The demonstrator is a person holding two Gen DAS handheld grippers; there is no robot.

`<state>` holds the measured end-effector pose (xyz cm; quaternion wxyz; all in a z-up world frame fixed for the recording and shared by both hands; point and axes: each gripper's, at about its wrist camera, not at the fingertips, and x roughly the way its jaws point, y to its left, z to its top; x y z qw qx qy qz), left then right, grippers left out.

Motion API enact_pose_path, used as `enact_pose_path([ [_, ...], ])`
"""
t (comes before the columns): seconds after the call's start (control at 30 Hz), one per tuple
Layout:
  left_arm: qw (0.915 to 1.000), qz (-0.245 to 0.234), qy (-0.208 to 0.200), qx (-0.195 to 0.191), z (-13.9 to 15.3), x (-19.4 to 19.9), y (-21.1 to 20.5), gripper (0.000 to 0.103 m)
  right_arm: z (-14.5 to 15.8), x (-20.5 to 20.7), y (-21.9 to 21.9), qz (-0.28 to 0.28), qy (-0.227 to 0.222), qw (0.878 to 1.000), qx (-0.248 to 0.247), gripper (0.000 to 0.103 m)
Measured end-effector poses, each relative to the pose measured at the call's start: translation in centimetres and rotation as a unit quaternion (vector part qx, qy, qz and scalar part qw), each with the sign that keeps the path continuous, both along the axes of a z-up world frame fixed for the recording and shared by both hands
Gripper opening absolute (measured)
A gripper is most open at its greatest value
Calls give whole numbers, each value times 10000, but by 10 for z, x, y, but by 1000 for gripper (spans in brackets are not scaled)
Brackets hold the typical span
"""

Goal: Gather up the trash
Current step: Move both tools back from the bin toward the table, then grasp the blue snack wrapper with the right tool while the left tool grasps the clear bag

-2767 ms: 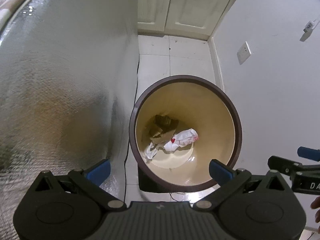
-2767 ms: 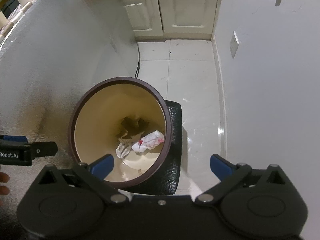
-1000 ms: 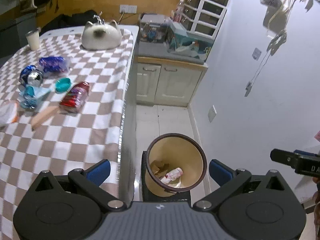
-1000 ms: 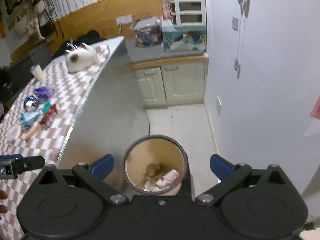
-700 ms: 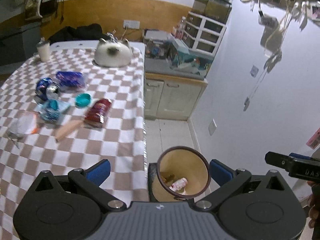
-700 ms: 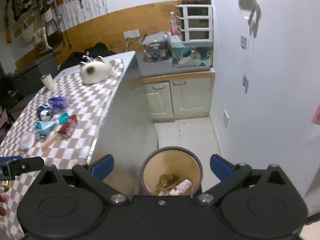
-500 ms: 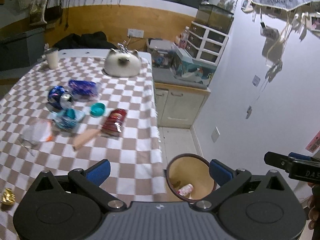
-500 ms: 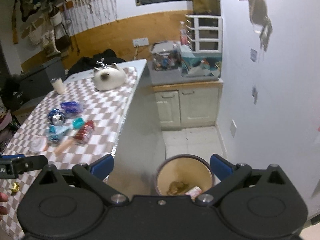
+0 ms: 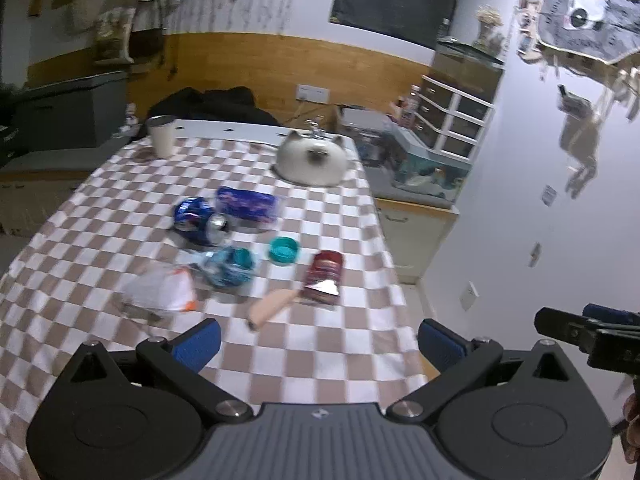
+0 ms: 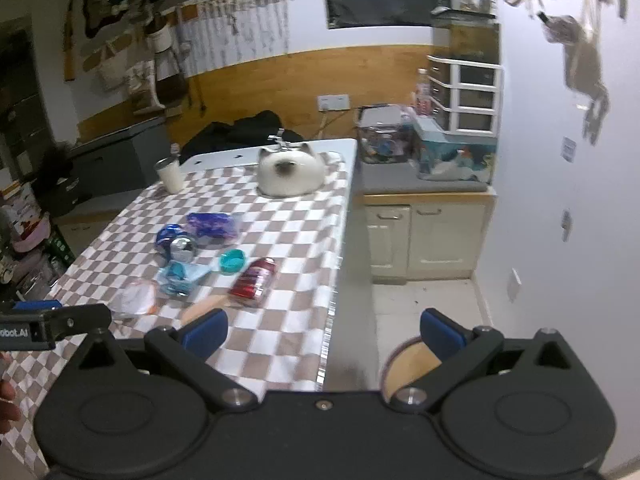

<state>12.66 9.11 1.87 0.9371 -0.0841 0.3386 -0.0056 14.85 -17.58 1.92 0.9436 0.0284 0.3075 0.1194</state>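
Trash lies on the checkered table [image 9: 328, 360]: a crushed red can [image 9: 323, 276], a tan wrapper [image 9: 269, 306], a teal cap [image 9: 284, 250], a teal wrapper [image 9: 230, 266], a clear plastic bag [image 9: 160, 290], a blue can [image 9: 197, 220] and a purple packet [image 9: 247, 203]. My left gripper [image 9: 319, 340] hangs open above the table's near edge, nothing between its fingers. My right gripper [image 10: 323, 330] is open over the table's right edge. The red can [image 10: 254, 277] lies ahead of it. The bin's rim [image 10: 400, 354] peeks out low beside the right finger.
A white cat-shaped pot [image 9: 312, 158] and a cup [image 9: 161, 136] stand at the table's far end. Cream cabinets [image 10: 424, 236] with clutter on top fill the far right corner. A white wall [image 10: 568, 240] runs along the right. The other gripper's finger [image 9: 580, 332] shows at the right edge.
Both grippers rose from over the bin and swung left toward the table. The trash on the table came into full view; the bin slid almost out of sight. Both stayed open.
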Motion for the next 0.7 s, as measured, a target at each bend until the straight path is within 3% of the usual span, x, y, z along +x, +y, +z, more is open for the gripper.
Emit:
enact_pose_path([
  [0.4,9989,461,-23,-26,-11,33,69,103,11,34,69,332,-357,9987,-149,103],
  [0.7,9963,780,351,-132,-42,74,106,103,4,69,107,372,-469,9979,-247,103],
])
